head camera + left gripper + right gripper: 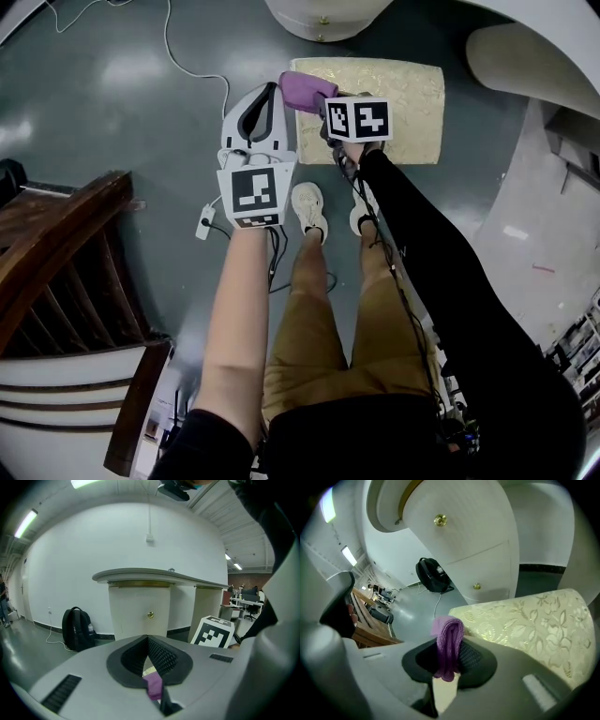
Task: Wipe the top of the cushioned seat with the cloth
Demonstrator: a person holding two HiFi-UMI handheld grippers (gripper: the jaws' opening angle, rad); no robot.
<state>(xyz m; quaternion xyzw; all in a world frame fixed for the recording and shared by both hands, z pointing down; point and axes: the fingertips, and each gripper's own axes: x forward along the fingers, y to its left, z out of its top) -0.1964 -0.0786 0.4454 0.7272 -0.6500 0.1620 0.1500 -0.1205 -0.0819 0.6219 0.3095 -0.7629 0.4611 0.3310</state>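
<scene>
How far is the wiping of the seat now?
Done: the right gripper is shut on the purple knitted cloth. In hand: the cloth is at one edge of the cream-gold floral cushioned seat. Left: wiping its whole top; no stroke shows yet.

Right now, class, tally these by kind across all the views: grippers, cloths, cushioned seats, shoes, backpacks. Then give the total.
grippers: 2, the left gripper and the right gripper
cloth, purple: 1
cushioned seat: 1
shoes, white: 2
backpack, black: 1
total: 7
</scene>
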